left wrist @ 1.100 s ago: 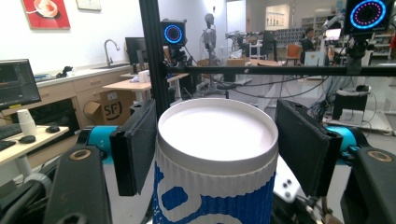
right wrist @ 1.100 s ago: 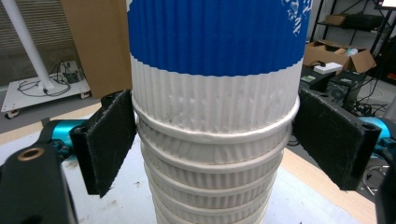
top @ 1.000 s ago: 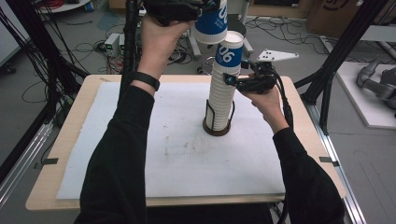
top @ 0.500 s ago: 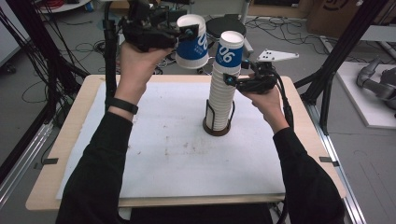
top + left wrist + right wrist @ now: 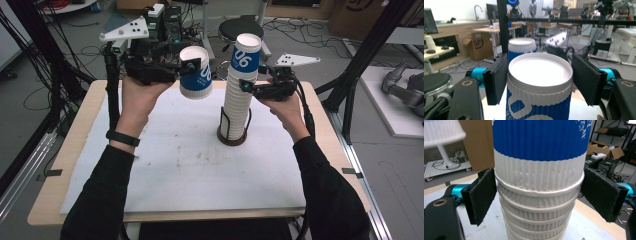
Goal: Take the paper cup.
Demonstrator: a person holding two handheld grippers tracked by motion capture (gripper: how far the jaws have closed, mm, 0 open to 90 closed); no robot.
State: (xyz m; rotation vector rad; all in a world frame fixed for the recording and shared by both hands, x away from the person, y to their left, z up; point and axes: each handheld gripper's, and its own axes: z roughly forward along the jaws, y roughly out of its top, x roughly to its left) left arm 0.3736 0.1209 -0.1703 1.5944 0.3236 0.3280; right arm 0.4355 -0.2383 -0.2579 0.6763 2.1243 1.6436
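- The left hand-held gripper [image 5: 192, 67] is held up in the air over the far left part of the surface [image 5: 65, 200]; its jaws are clamped on a single paper cup [image 5: 196, 75], white with blue print, close under the rim
- This cup hangs upright in the air with the mouth up, well above the white mat [image 5: 185, 175]; it is to the left of the stack and apart from it
- In the left gripper view the two black pads [image 5: 496, 80] press on both sides of the cup [image 5: 539, 85] near the rim; the inside of the cup looks white; behind it the top of the stack [image 5: 521, 46] is visible
- The stack of cups [image 5: 240, 95] stands upright in a dark round holder [image 5: 234, 137] near the middle of the mat, a little toward the far side; the top cup has a blue band with white numbers
- The right hand-held gripper [image 5: 245, 87] is at the upper part of the stack, coming from the right side; its jaws stand on the two sides of the stack
- In the right gripper view the left pad [image 5: 482, 195] touches the ribbed wall of the stack [image 5: 539, 182] just under the blue band; the right pad is just beside the wall, and I cannot tell for sure if it presses; so the jaws look closed around the stack at the rim of one of the upper cups
- Both forearms are in dark sleeves; the left wrist has a black band [image 5: 122, 138]
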